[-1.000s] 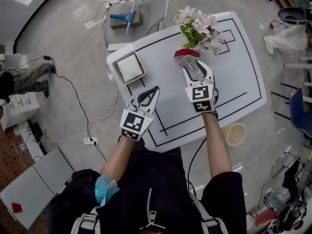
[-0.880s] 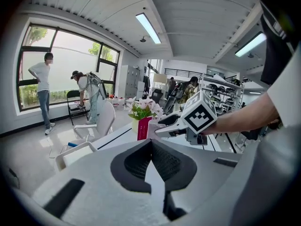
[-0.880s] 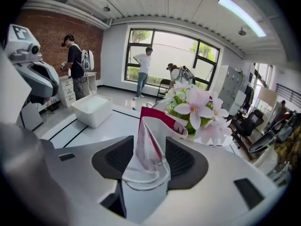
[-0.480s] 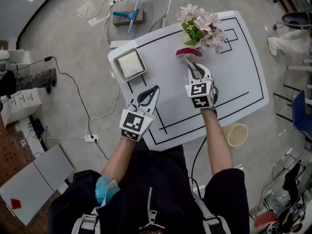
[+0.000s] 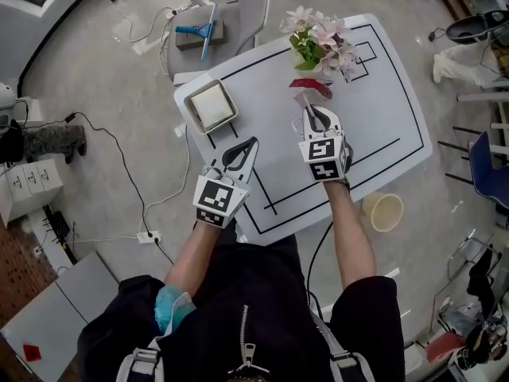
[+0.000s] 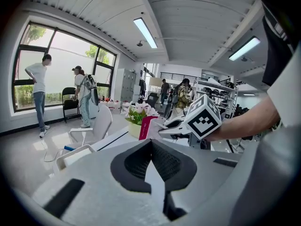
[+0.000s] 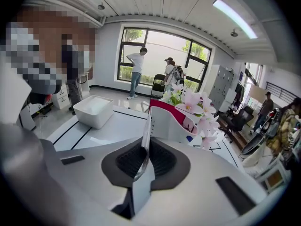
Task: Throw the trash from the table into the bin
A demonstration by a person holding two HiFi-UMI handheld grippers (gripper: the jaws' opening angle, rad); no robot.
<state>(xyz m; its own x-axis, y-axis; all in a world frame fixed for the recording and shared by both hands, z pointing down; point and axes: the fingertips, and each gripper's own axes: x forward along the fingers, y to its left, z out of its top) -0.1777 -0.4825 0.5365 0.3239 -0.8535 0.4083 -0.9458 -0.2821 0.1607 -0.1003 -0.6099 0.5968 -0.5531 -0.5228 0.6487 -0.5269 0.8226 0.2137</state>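
Where black lines cross the white tabletop [image 5: 382,118], only those lines and the black-and-white square patterns on the cubes read clearly. Print on the wrapper is too small to make out. A white square container [image 5: 191,108] sits near the far-left corner, and a bunch of pink flowers [image 5: 318,42] stands at the far edge. Just before the flowers is the red-and-white wrapper [image 5: 310,88]. Its thin near edge is pinched in the right hand-held gripper [image 5: 305,111], whose jaws have just been closing and press on it. The rest of it juts beyond the tips. Well apart, the left hand-held gripper [image 5: 253,143] has its jaws together, nothing between them.
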